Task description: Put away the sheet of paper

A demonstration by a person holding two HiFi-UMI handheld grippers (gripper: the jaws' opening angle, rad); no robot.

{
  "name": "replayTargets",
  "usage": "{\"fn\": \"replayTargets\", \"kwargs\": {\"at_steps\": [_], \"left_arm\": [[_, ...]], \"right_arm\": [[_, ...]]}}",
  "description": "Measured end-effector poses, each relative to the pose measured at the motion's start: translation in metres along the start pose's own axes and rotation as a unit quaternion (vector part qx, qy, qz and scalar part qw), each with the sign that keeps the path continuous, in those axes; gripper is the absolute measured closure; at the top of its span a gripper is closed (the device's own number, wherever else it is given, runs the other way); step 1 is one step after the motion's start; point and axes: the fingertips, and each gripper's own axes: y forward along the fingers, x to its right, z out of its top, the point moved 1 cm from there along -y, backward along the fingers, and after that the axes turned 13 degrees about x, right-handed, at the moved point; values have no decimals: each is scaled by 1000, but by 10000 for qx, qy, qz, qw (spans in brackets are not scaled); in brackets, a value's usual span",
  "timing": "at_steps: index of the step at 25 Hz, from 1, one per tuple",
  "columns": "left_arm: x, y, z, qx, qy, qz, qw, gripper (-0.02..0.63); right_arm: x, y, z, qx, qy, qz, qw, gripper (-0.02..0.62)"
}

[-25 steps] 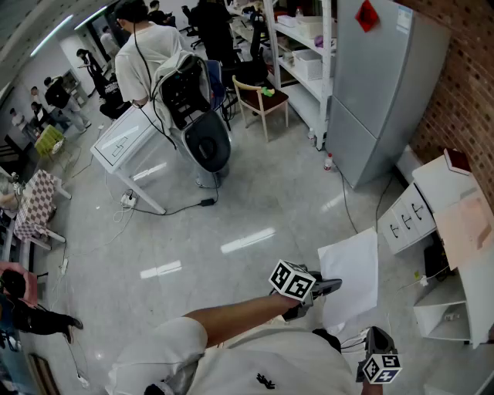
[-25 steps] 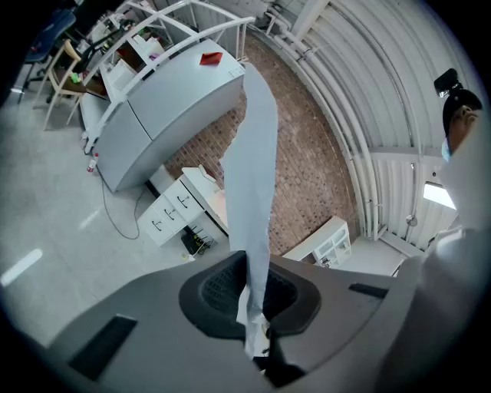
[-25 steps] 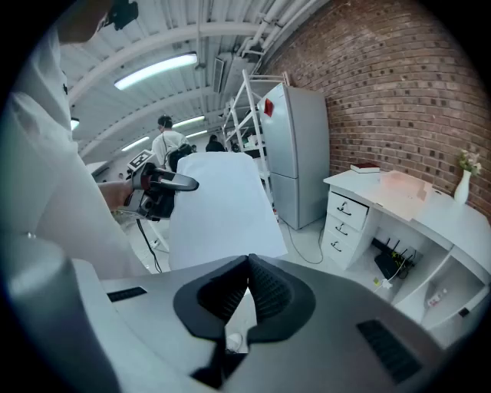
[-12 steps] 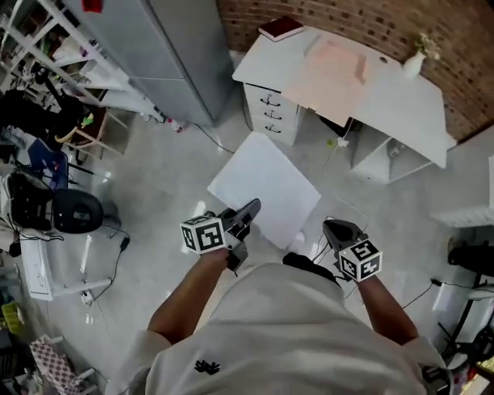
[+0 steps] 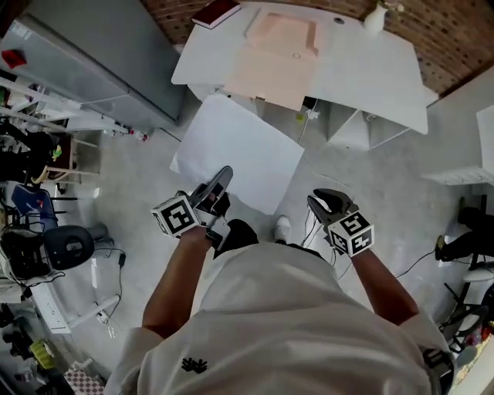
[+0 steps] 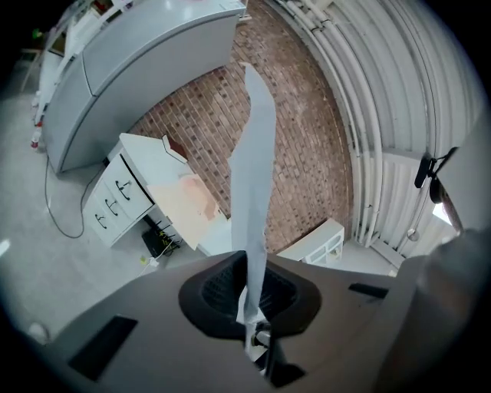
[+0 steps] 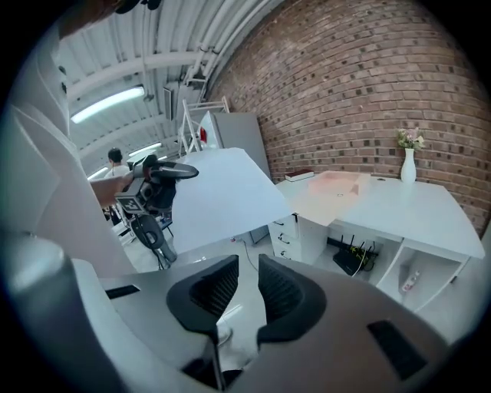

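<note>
Clamping the sheet [image 5: 235,150] at its near edge, the left gripper [image 5: 222,179] has its jaws closed on the paper, which shows edge-on between them in the left gripper view. The right gripper [image 5: 324,199] sits off the sheet's near right corner, not touching it. Its jaws stand slightly apart with nothing between them.

From the left gripper's hold the sheet stretches away in the air above the floor. Its long axis points at the desk [image 5: 370,69], and in the head view its far edge overlaps the desk's front, above the drawers [image 6: 115,196]. The desk lies straight ahead of the fingers.

The drawers are all closed, so using one would probably fall to the free right gripper. Beside them, a cubby [image 7: 360,257] under the desk holds a dark thing with cables. On top lie a pink mat [image 5: 278,58], a book [image 5: 216,13] at the far left and a vase [image 5: 375,17] at the back.
</note>
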Motion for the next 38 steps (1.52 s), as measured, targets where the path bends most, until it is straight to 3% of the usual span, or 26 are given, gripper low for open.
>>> {"fn": "replayTargets", "kwargs": {"at_steps": [4,11,14,18,22,26,31,38], "left_arm": [[-23,42,23,55,-762,146,9970,583],[-59,141,91,-63,-1217,-469,9914,583],[-80,173,124,-215,-1094,-602,9919,583],[-103,218,144,-372,-1689,-712,9824,583],[-128,263,153,-454,-2095,-888,9727,583],[-165,294,152,-484,-1921,-492,9789,583],[-185,347,150,-462,-2060,-299,9770,583],[-211,407,136,-350,-2164,176,9755,583]], "right_arm": [[29,30,12,-17,230,-262,9994,510],[70,104,55,-24,369,-849,9957,525],[79,138,92,94,348,-1130,9929,525],[90,168,118,180,480,-1527,9869,528],[102,183,119,64,539,-1857,9811,529],[113,186,124,-40,577,-2024,9776,531],[155,185,136,18,650,-2212,9731,532],[227,193,153,-101,628,-1911,9795,534]]}}
